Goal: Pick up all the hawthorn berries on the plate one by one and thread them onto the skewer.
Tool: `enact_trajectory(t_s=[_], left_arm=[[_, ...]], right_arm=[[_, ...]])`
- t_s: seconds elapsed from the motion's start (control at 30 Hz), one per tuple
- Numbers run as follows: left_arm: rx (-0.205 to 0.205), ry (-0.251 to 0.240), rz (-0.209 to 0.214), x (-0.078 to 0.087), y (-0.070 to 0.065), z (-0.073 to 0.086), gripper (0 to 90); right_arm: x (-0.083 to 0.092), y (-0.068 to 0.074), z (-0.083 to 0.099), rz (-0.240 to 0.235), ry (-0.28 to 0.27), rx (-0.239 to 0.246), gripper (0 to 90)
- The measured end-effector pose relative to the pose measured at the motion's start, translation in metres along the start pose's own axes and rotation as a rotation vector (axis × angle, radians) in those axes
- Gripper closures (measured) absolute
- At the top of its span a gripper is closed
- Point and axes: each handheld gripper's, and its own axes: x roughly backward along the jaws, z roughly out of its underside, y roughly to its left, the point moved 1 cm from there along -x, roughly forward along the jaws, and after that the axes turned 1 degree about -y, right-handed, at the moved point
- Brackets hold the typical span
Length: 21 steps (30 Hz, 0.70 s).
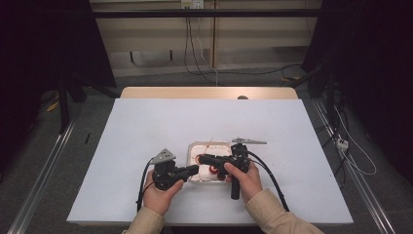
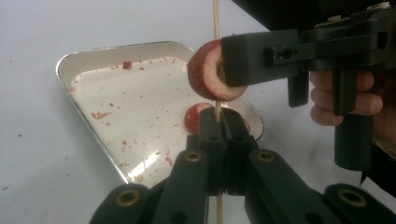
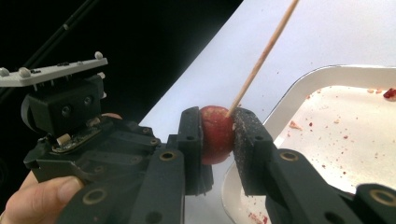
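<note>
I had the white tabletop wide and bare on every side, with the metal tray near its front edge and both hands crowded over it. From the left hand-held gripper I saw the tray's crumb-flecked floor and a second red slice lying in it. The right hand-held gripper was clenched on a red fruit slice above the tray's rim. The left was clamped on the wooden skewer piercing that slice.
</note>
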Motion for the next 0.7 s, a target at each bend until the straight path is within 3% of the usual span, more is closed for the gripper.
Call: enact_trajectory(t_s=[0.1, 0.43, 0.6, 0.7], left_arm=[[-0.001, 0.001, -0.001, 0.001, 0.000, 0.000, 88.8], [0.005, 0.003, -0.004, 0.001, 0.002, 0.001, 88.8], [0.006, 0.004, -0.010, 0.003, 0.003, 0.001, 88.8], [0.006, -0.002, -0.011, 0.005, 0.004, 0.001, 88.9]], right_arm=[[0.001, -0.001, -0.001, -0.005, -0.013, -0.013, 73.2], [0.005, -0.004, -0.001, 0.009, -0.012, -0.012, 53.1], [0.012, -0.005, -0.005, 0.036, -0.034, 0.024, 37.4], [0.017, -0.007, -0.008, 0.046, -0.036, 0.050, 34.3]])
